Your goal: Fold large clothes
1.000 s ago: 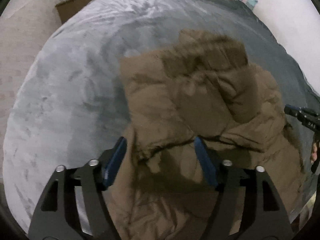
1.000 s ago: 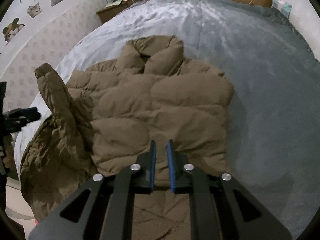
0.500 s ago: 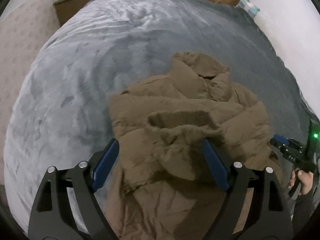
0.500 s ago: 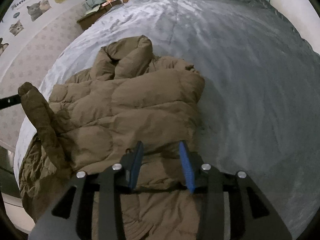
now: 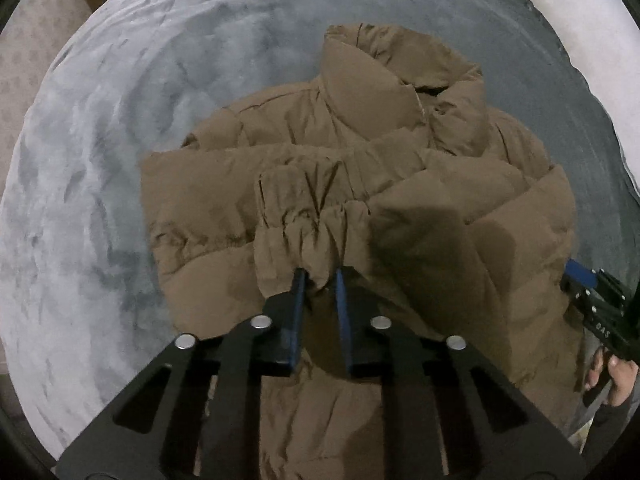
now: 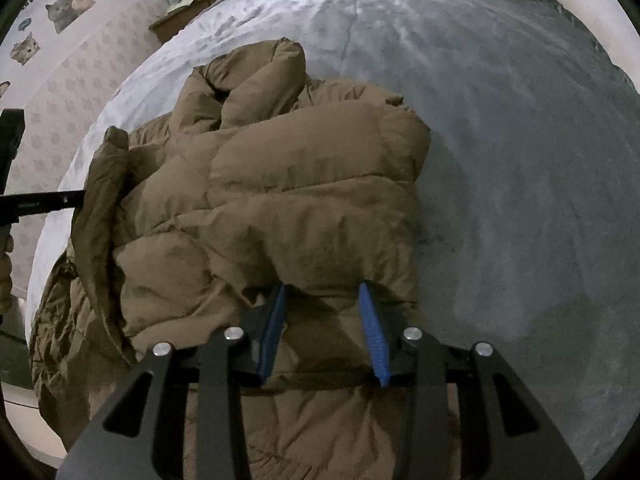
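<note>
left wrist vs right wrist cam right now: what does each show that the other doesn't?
Left wrist only: the left gripper shut on the gathered sleeve cuff, and the person's right hand at the edge.

Right wrist only: the right gripper open at the jacket's folded edge, cat stickers on the wall, and a cluttered nightstand.

Both: the brown puffer jacket lying on the grey blanket, collar away from the cameras.
</note>
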